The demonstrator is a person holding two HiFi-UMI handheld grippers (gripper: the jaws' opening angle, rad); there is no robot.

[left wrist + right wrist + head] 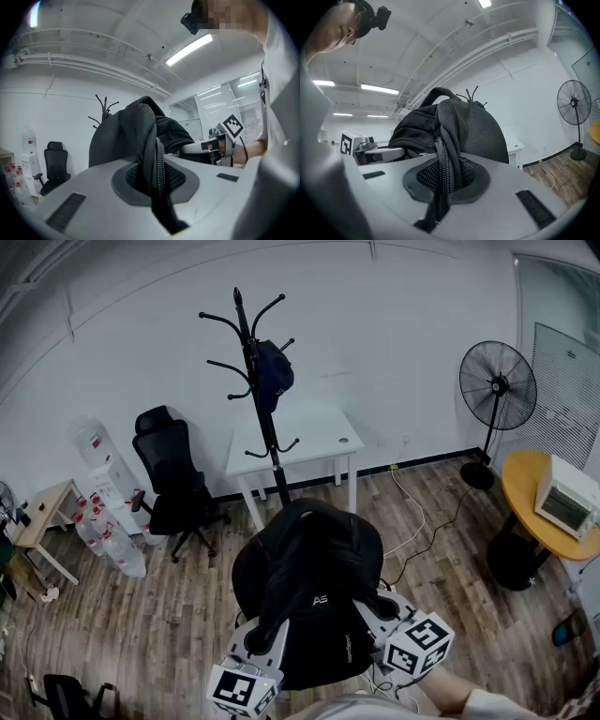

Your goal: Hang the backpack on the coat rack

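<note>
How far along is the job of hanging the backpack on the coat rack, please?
Done: the backpack is picked up, with the left tongs and right tongs each shut on a strap.
In hand: it is held up in front of the person, with the rack across the floor.
Left: carrying it over and hooking it on a free arm; one hook already holds a dark item.
</note>
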